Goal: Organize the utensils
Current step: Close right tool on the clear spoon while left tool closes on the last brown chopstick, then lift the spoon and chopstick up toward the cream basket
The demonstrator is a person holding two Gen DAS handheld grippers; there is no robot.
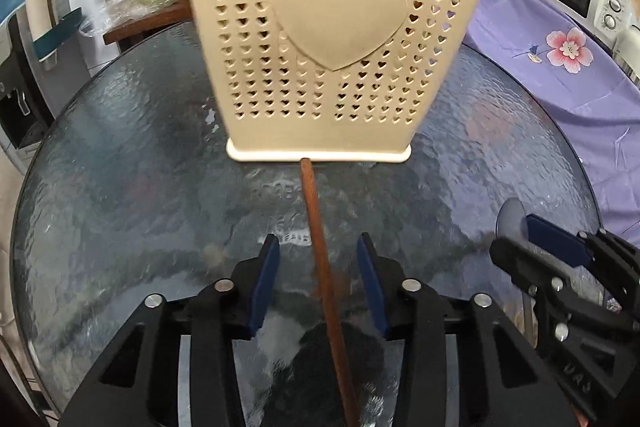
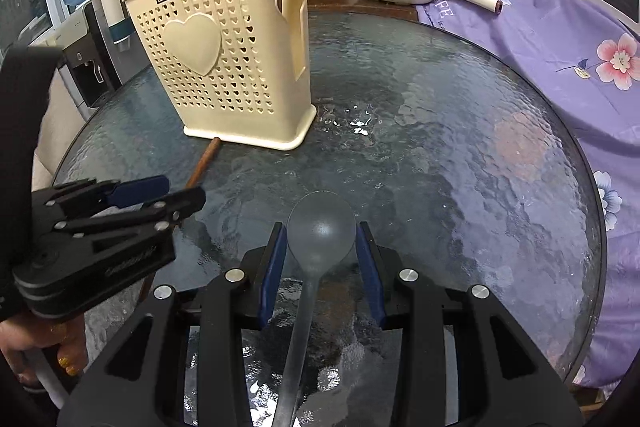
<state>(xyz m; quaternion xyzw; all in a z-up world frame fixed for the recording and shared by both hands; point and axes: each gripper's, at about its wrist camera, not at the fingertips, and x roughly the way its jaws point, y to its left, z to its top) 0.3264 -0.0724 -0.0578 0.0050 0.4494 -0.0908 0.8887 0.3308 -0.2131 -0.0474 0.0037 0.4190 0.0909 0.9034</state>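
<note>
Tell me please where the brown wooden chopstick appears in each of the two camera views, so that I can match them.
Left wrist view: the chopstick runs up the centre, between the left gripper's blue pads, its far end at the holder's base.
Right wrist view: the chopstick lies at left, partly behind the left gripper.
Shared landmark: the cream utensil holder.

1. The left gripper [image 1: 318,259] has a black plastic frame with triangular cut-outs and two flat blue pads on its fingers.
2. Round silver screws sit on the joints of its black linkage bars.
3. The right gripper [image 2: 322,247] is of the same build: black body, blue pads, silver screw heads.
4. White embossed lettering runs along the black side of the left gripper's body, too blurred to read.
5. The person's hand [image 2: 44,355] wears glittery gold nail polish.
</note>
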